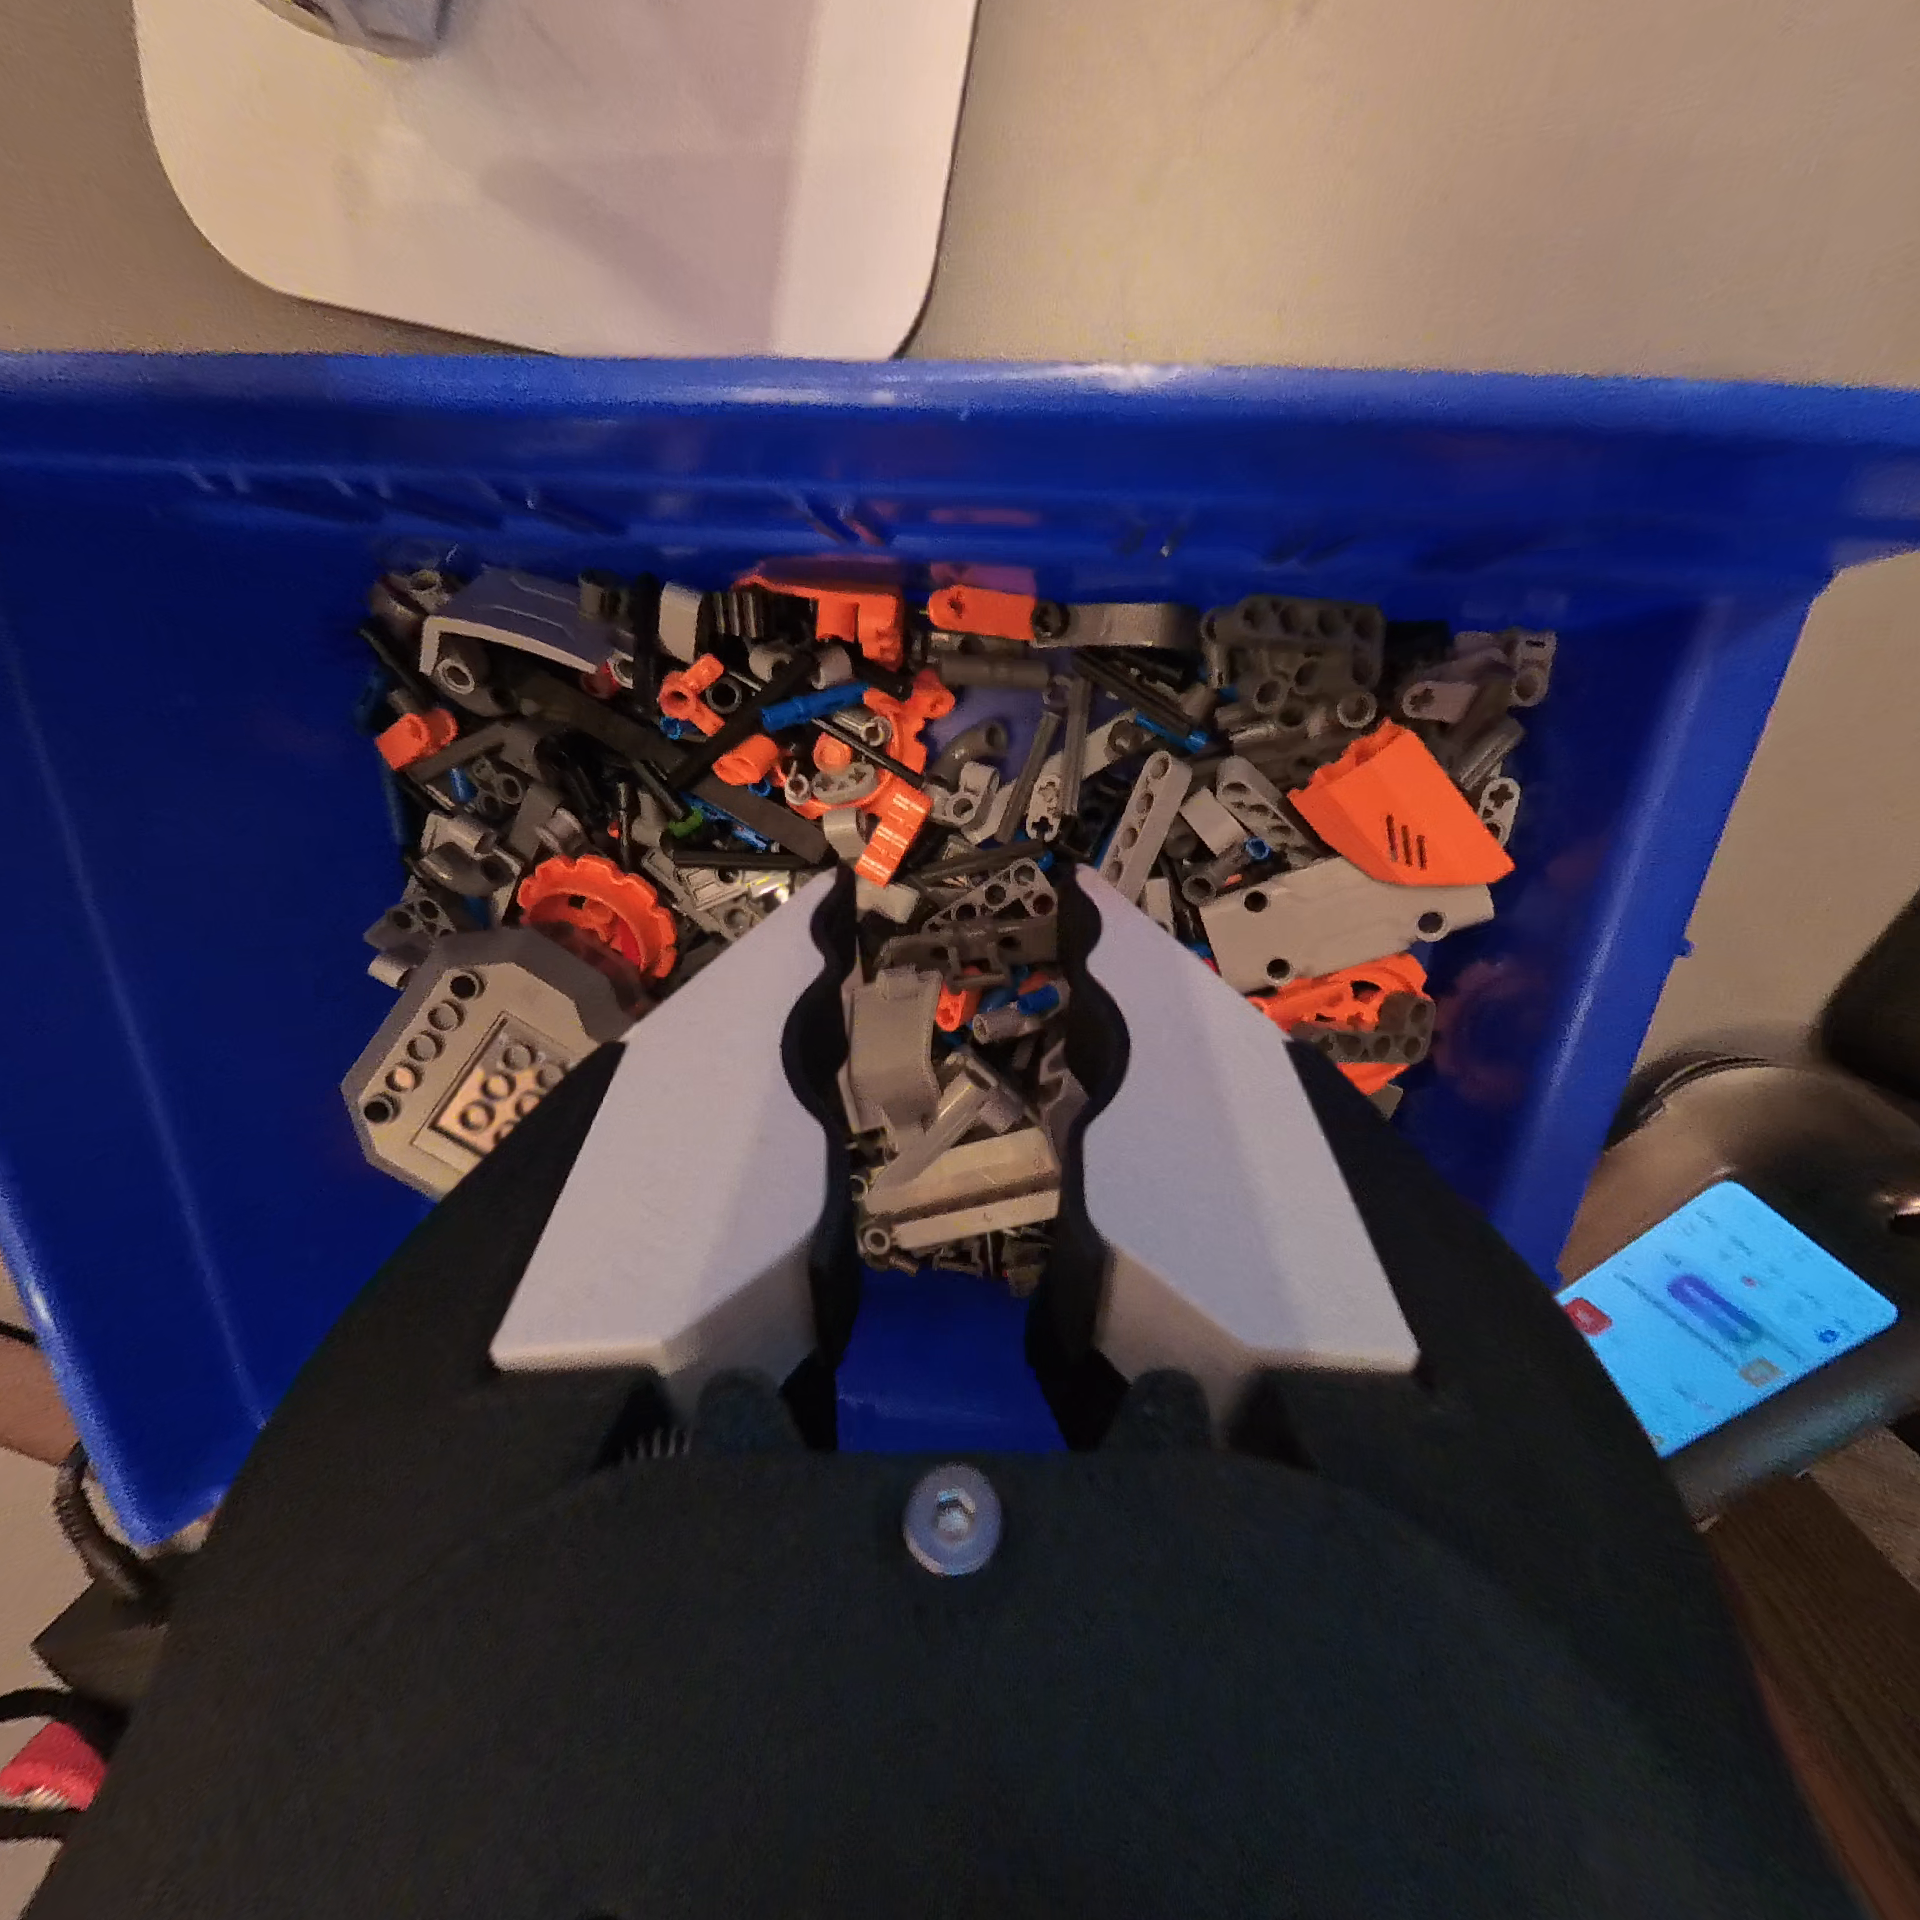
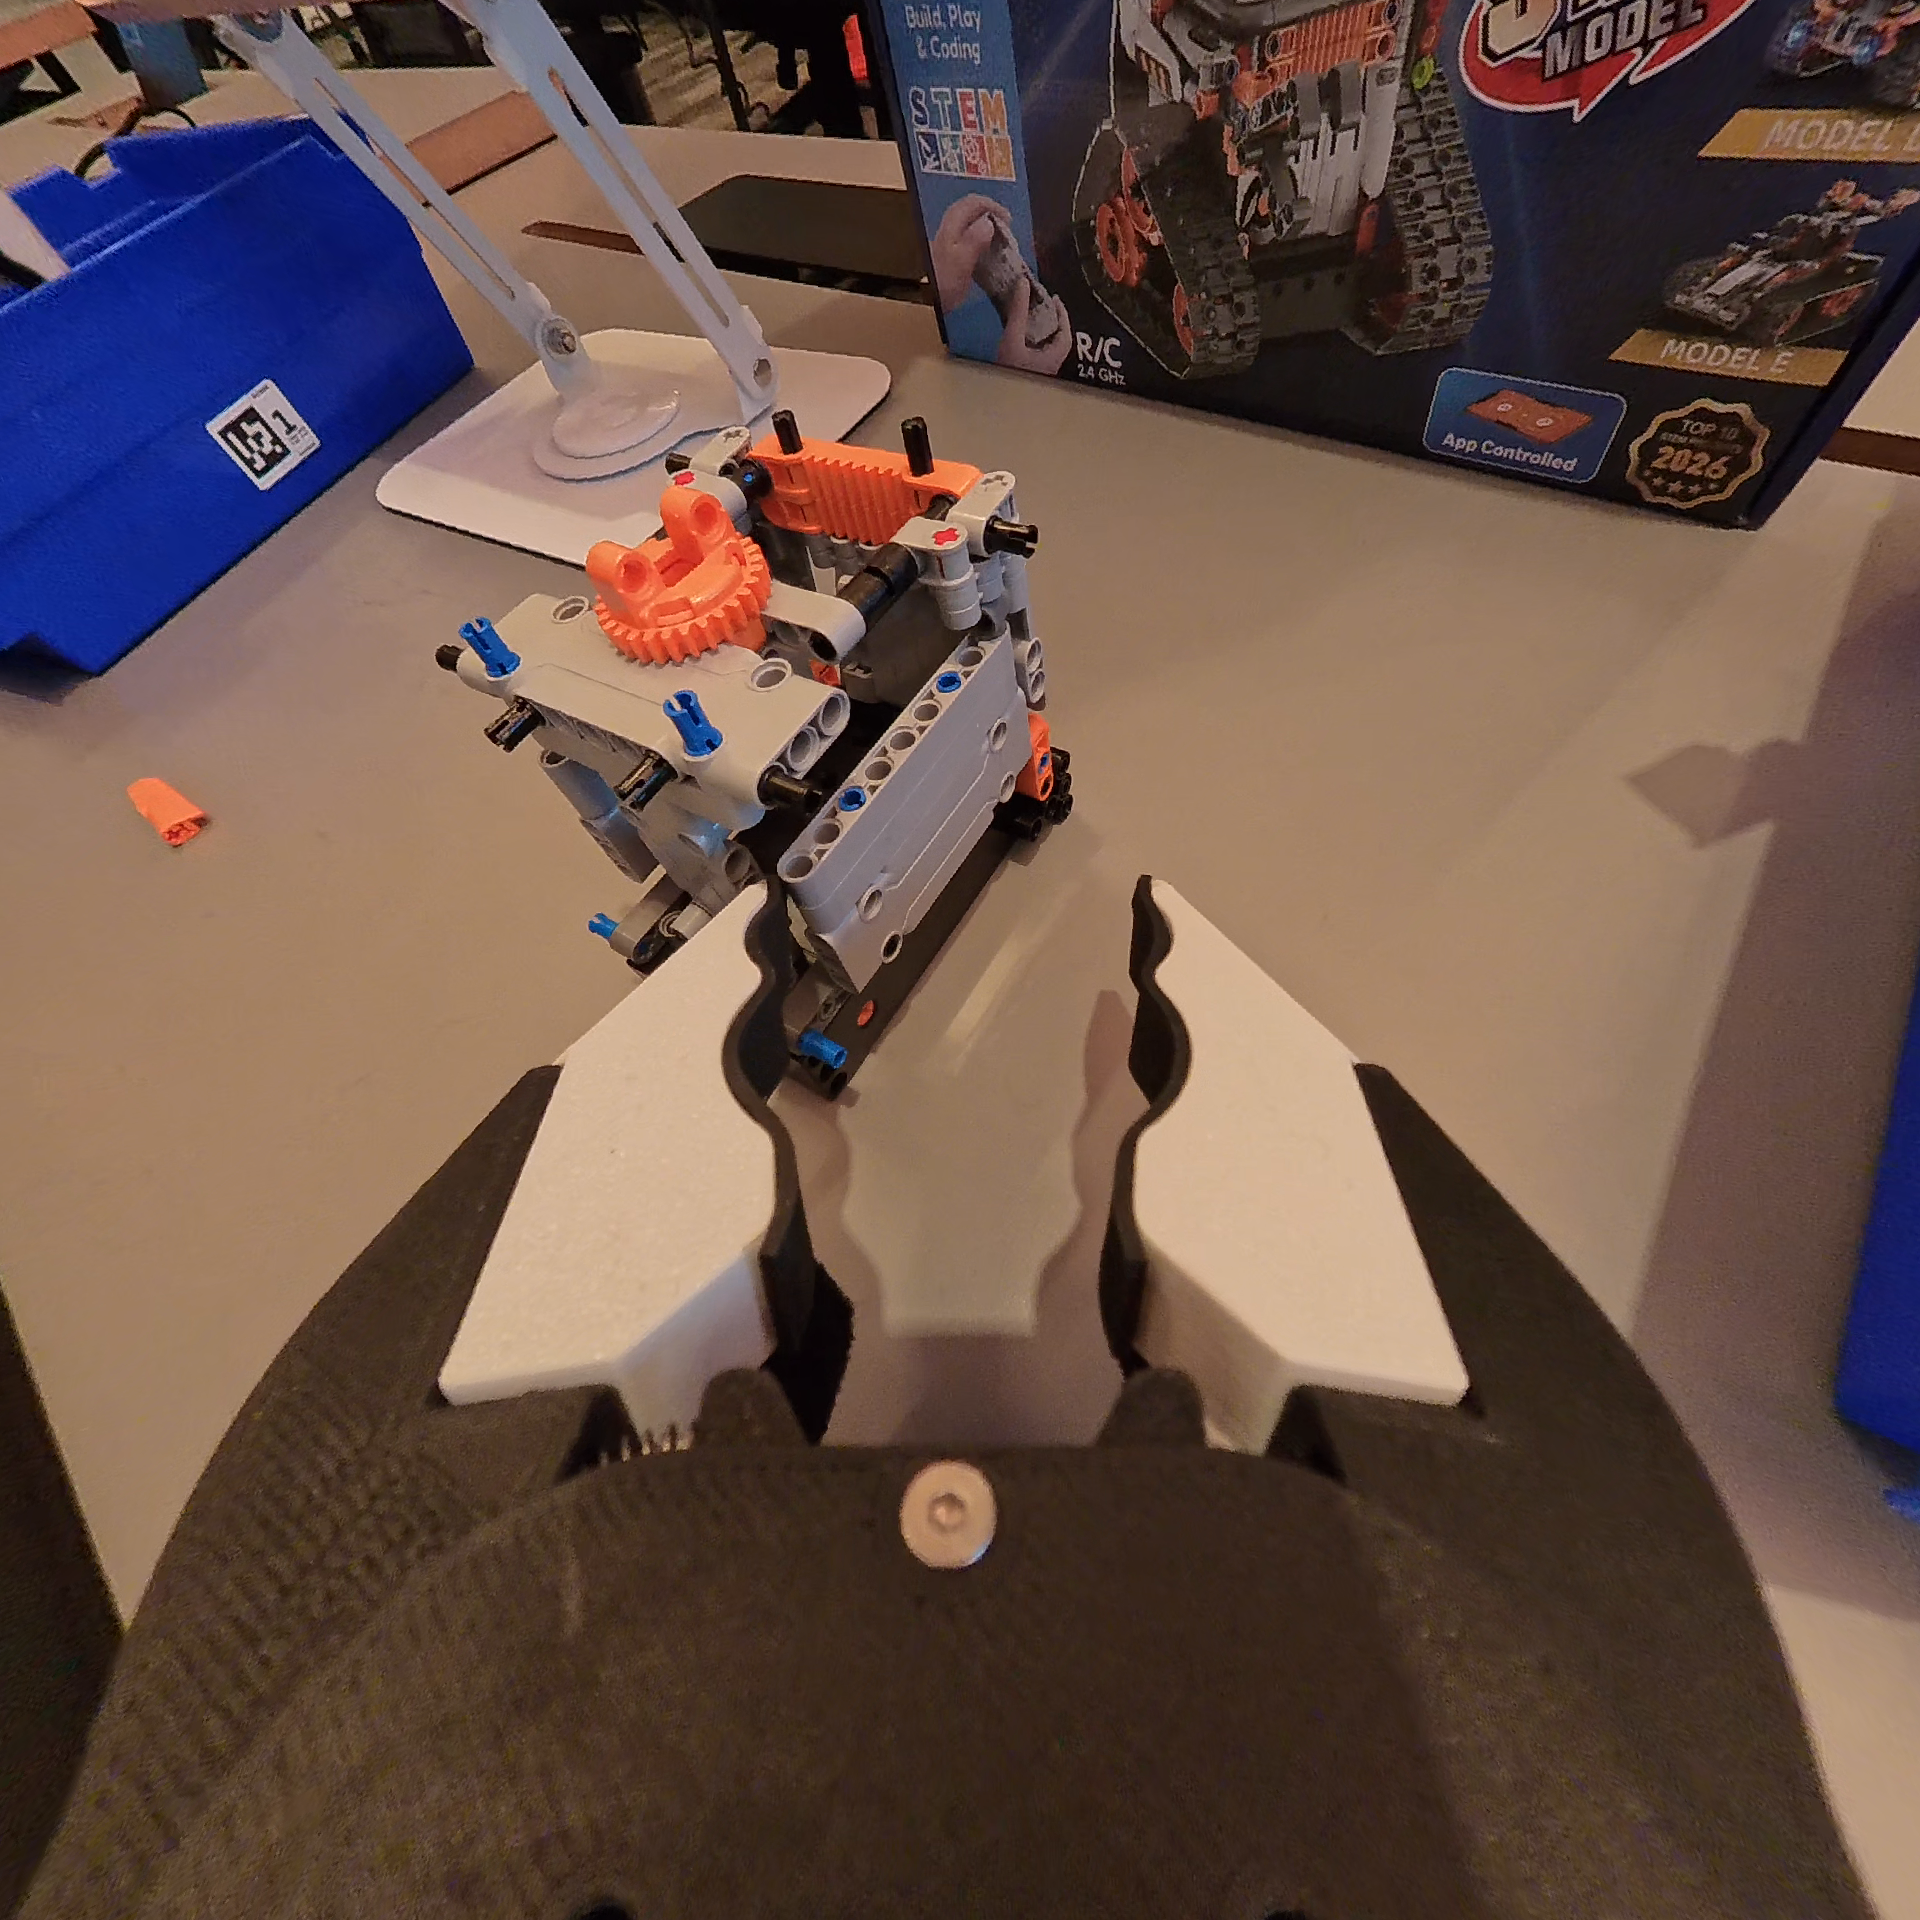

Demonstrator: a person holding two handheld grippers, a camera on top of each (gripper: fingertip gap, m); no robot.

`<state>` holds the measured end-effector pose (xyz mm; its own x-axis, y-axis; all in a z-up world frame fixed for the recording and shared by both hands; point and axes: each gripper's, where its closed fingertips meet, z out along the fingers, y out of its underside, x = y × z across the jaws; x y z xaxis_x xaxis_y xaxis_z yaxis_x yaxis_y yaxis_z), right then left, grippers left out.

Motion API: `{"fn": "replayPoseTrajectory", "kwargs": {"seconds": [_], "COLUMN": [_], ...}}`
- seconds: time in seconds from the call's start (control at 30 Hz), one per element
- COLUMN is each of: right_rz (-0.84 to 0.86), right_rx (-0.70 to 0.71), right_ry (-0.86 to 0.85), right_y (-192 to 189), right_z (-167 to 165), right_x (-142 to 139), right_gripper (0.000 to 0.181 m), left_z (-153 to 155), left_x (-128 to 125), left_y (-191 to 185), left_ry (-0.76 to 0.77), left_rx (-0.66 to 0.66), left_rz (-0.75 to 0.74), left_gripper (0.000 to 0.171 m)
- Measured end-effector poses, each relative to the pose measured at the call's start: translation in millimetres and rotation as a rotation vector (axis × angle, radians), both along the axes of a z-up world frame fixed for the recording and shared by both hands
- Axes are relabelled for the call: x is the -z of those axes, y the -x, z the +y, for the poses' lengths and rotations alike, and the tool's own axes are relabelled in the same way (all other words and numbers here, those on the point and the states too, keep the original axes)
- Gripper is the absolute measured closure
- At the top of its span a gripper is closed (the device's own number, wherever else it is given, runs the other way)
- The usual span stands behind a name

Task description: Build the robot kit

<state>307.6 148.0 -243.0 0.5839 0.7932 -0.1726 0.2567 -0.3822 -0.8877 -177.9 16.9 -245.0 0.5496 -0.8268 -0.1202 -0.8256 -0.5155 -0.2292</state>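
1. Two grippers show, one in each wrist view. The left gripper (image 1: 956, 883) hangs over the blue bin (image 1: 935, 457), its fingers spread and pinching nothing, the tips just above the heap of loose building pieces (image 1: 935, 790) inside the bin.
2. Inside the bin, left of the fingers, lie an orange toothed wheel (image 1: 597, 914) and a grey studded block (image 1: 468, 1060); right of the fingers lies an orange sloped panel (image 1: 1397, 810). Beyond the bin's far rim sits a white stand base (image 1: 582, 187), and off its right side a lit phone screen (image 1: 1725, 1309).
3. In the right wrist view, a blue bin (image 2: 208, 343) stands well to the left of the half-built model (image 2: 790, 686), with a small orange piece (image 2: 166, 810) lying alone on the table (image 2: 1403, 779) between them.
4. The right gripper (image 2: 951, 904) is spread and empty. Its left fingertip (image 2: 717, 945) looks to be at or against the model's near lower corner; contact cannot be told. The right finger stands apart over bare table.
5. Behind the model are a white stand (image 2: 623, 405) and, to the right, a printed box (image 2: 1455, 208).
6. Risks, as a judgement: the heap is tangled, so a pinch there could catch several pieces or slip off thin ones; a nudge from the right gripper could tip the model or pop a pin loose.
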Motion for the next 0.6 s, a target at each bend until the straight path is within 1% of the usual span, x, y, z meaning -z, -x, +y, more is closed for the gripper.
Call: {"fn": "replayPoseTrajectory", "kwargs": {"seconds": [0.1, 0.3, 0.47, 0.6], "right_rz": [0.003, 0.005, 0.003, 0.010], "right_rx": [0.000, -0.003, -0.005, -0.006], "right_ry": [-0.003, -0.002, -0.004, -0.004], "right_y": [0.0, 0.4, 0.7, 0.6], "right_z": [-0.2, -0.4, -1.2, -1.4], "right_x": [-0.9, -1.3, -1.8, -3.0], "right_gripper": [0.117, 0.117, 0.117, 0.117], "left_z": [-2.3, -36.4, -44.4, -46.4], "left_x": [7.1, 13.2, 27.6, 28.6], "left_y": [-1.6, -8.2, -2.1, 2.0], "left_ry": [0.034, 0.123, 0.170, 0.181], "left_rx": [0.009, 0.091, 0.076, 0.046], "left_rz": [0.003, -0.007, 0.013, 0.000], "left_gripper": [0.135, 0.144, 0.146, 0.148]}}
